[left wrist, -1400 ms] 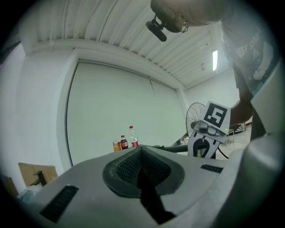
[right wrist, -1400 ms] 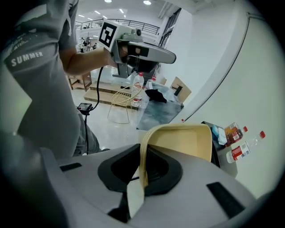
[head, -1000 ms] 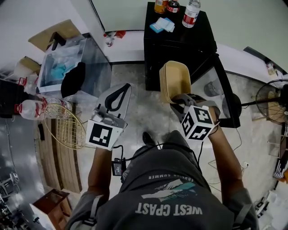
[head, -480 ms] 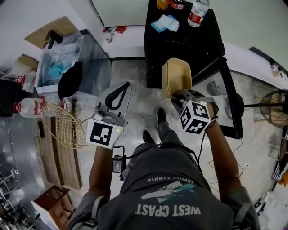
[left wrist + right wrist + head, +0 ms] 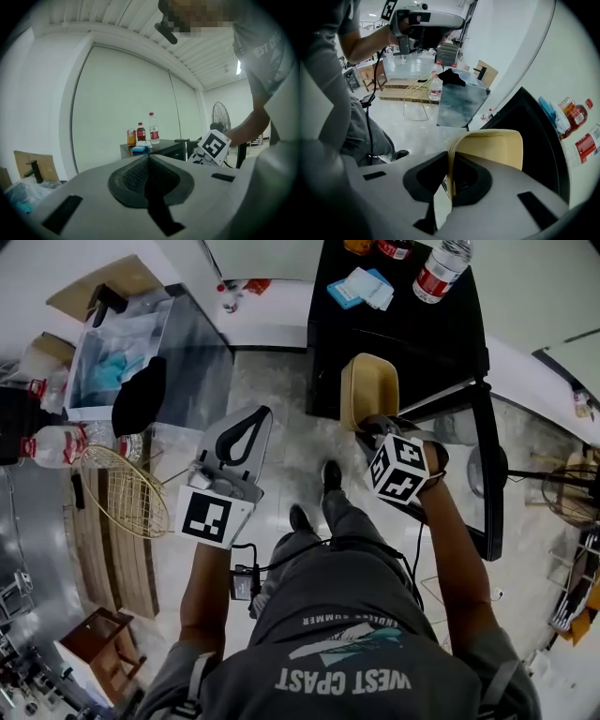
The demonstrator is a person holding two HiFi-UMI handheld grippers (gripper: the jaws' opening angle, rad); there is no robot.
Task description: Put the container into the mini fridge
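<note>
The container [image 5: 368, 388] is a beige tray held on edge in front of the black mini fridge [image 5: 403, 338], whose glass door [image 5: 466, 451] stands open to the right. My right gripper [image 5: 375, 427] is shut on the tray's near rim. In the right gripper view the thin rim sits pinched between the jaws of the right gripper [image 5: 449, 173], and the container [image 5: 492, 147] rises toward the dark mini fridge [image 5: 525, 117]. My left gripper [image 5: 255, 423] hangs to the left over the floor, shut and holding nothing. In its own view, the left gripper [image 5: 149, 158] has its pads together.
Bottles [image 5: 441, 268] and a blue packet [image 5: 361, 287] stand on the fridge top. A clear bin [image 5: 141, 357], a wire basket [image 5: 117, 488] and wooden boards lie to the left. A fan [image 5: 572, 488] stands at right. The person's feet [image 5: 330, 474] are on the tiled floor.
The right gripper has carried the container down and closer to the fridge's open front. The left gripper sank a little. The person stepped forward, one foot now ahead.
</note>
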